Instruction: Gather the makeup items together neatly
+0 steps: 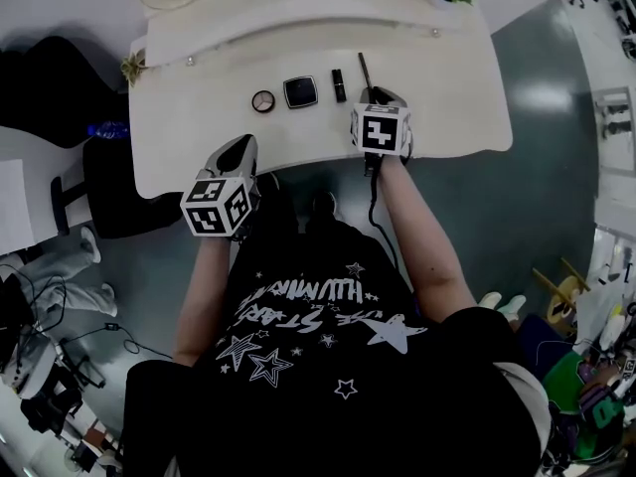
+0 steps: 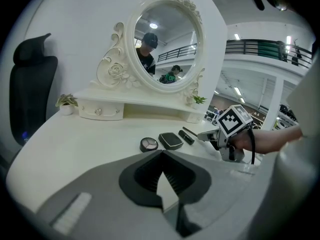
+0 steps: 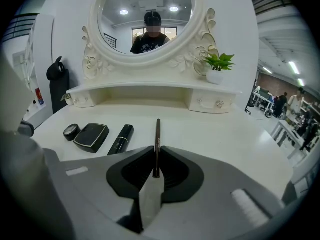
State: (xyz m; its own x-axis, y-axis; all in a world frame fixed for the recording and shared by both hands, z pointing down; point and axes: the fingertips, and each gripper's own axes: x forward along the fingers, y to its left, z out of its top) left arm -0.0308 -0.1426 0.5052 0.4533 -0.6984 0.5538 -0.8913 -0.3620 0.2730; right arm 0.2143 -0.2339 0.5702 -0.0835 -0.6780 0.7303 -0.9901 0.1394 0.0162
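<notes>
Brown slim pencil [image 3: 157,139] is pinched in my right tongs [image 3: 156,151], on the white worktop [image 3: 230,134] just right of the black lipstick tube [image 3: 121,139]. My left tongs [image 2: 162,154] are closed and empty.

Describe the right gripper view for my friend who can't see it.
The right gripper holds a thin brown pencil at a white dressing table. To its left lie a black tube, a square compact and a round pot.
</notes>
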